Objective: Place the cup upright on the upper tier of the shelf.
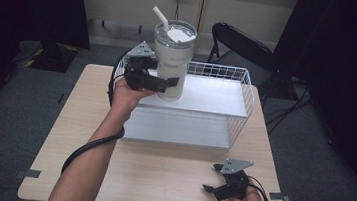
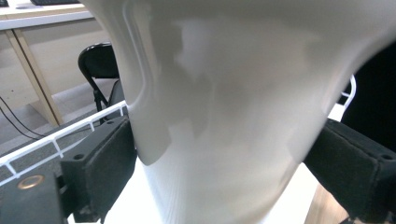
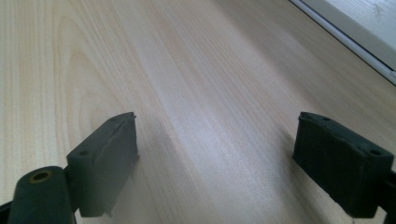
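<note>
Tumbler [image 1: 172,59], big and white with a clear lid and a straw [image 1: 160,17], stands upright on the top shelf of the white wire rack [image 1: 247,95], at its far left end. Left gripper [image 1: 161,82] holds the cup low down, one black jaw pressed on each side of it. In the left gripper view the cup [image 2: 224,107] sits tight between both pads. Right gripper [image 1: 216,179] rests near the right front corner of the wooden table [image 1: 158,174], well apart from the rack, its jaws spread wide with nothing between them.
</note>
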A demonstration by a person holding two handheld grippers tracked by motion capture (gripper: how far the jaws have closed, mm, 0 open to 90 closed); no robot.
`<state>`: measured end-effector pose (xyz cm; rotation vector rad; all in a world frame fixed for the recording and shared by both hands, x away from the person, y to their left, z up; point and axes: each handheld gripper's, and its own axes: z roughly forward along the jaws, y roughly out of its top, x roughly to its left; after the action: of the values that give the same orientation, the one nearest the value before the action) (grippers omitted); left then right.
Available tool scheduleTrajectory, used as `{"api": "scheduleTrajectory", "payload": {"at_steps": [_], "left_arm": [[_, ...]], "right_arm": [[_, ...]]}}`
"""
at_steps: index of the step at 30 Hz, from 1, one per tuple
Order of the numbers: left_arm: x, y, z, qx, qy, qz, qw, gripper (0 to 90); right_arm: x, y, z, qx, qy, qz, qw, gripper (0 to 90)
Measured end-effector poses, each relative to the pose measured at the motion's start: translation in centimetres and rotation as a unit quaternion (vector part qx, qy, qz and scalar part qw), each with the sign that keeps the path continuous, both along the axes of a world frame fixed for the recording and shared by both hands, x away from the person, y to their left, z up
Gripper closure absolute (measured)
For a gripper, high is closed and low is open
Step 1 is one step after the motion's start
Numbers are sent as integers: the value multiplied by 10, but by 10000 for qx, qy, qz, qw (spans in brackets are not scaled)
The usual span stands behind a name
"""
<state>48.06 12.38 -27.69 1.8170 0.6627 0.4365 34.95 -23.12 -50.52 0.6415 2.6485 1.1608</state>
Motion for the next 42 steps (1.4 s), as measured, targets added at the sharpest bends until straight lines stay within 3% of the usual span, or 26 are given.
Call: {"api": "scheduleTrajectory", "payload": {"at_steps": [16,22,42], "left_arm": [[-20,22,1,67,62,78,9999,156],[-31,29,-1,73,55,-21,10000,156],[-71,61,-27,-36,290,39,9996,158]], "right_arm": [[0,0,0,-1,-11,-4,10000,132],[0,0,0,0,-10,-4,10000,131],[0,0,0,0,-11,-4,10000,132]]}}
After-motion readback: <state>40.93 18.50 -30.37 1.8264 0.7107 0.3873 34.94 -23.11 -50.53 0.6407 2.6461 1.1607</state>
